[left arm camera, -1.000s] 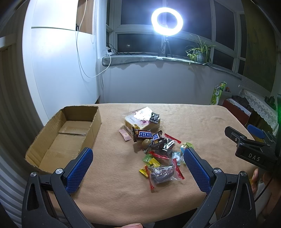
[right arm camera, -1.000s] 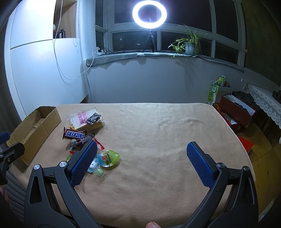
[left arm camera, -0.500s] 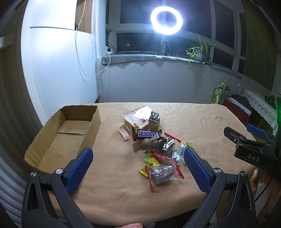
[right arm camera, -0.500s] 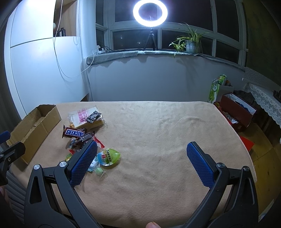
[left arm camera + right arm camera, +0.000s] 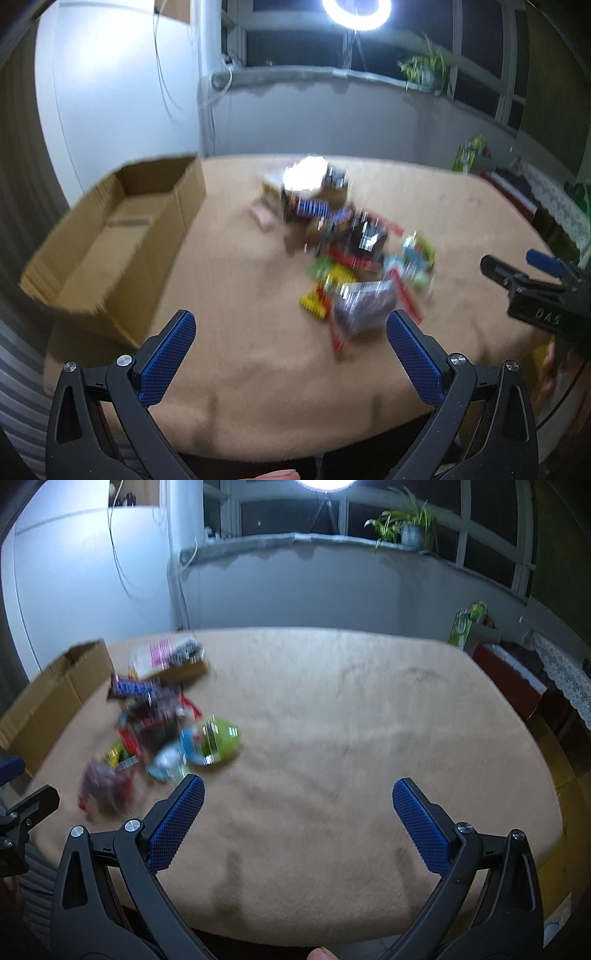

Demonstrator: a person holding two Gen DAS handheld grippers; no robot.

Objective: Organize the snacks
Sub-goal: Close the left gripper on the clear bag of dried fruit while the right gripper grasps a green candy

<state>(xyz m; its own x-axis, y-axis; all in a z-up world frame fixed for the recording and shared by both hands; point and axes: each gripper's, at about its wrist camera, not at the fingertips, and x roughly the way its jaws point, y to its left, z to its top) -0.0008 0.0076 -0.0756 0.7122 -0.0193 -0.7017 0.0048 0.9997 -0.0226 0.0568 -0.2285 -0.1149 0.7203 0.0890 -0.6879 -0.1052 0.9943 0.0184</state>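
Note:
A heap of snacks [image 5: 347, 243] lies mid-table on a tan cloth, blurred; it also shows in the right wrist view [image 5: 162, 720]. It holds a Snickers bar [image 5: 312, 207], a clear bag [image 5: 364, 304] and a green packet [image 5: 219, 740]. An open, empty cardboard box [image 5: 110, 236] sits on the left. My left gripper [image 5: 290, 354] is open and empty, above the table's near edge, just short of the heap. My right gripper [image 5: 297, 819] is open and empty, right of the heap.
The table's cloth [image 5: 351, 709] stretches bare to the right. A red box [image 5: 509, 679] and a green bag [image 5: 467, 622] stand on the floor at the right. A ring light and a plant stand on the windowsill behind.
Both grippers have tilted down and moved forward toward the table; the views are now blurred with motion. The snacks and box have not moved.

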